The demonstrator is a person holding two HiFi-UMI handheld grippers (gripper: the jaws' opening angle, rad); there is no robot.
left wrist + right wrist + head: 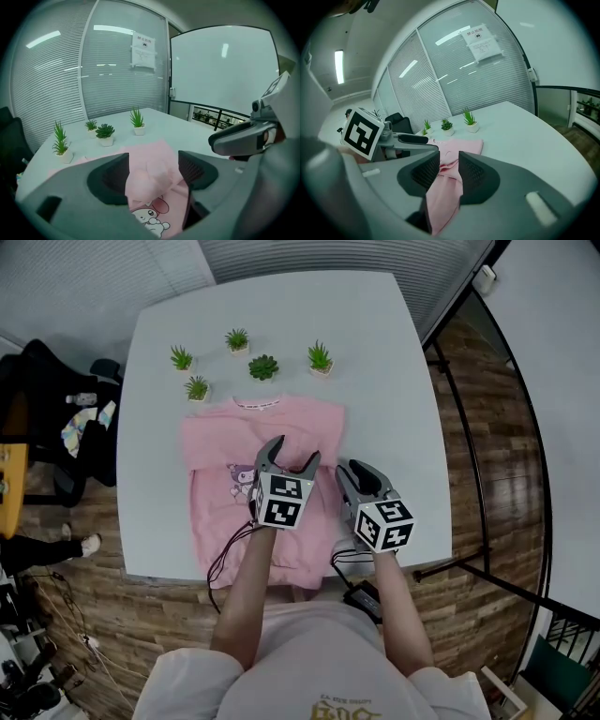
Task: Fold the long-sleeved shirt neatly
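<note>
A pink long-sleeved shirt point(220, 493) with a cartoon print lies on the white table point(384, 381), its collar toward the far side. My left gripper point(289, 457) hovers over the shirt's middle. In the left gripper view its jaws point(151, 171) stand wide apart with a loose bunch of pink fabric point(150, 176) between them, and the pads do not press on it. My right gripper point(354, 471) is at the shirt's right side. In the right gripper view its jaws point(449, 171) are closed on a fold of pink fabric point(443, 192) that hangs down between them.
Several small potted plants point(263, 367) stand in a row just beyond the collar. Black cables point(230, 554) hang over the table's near edge. A dark chair with clutter point(47, 409) is off the table's left side, and a glass wall with blinds point(117, 70) lies behind.
</note>
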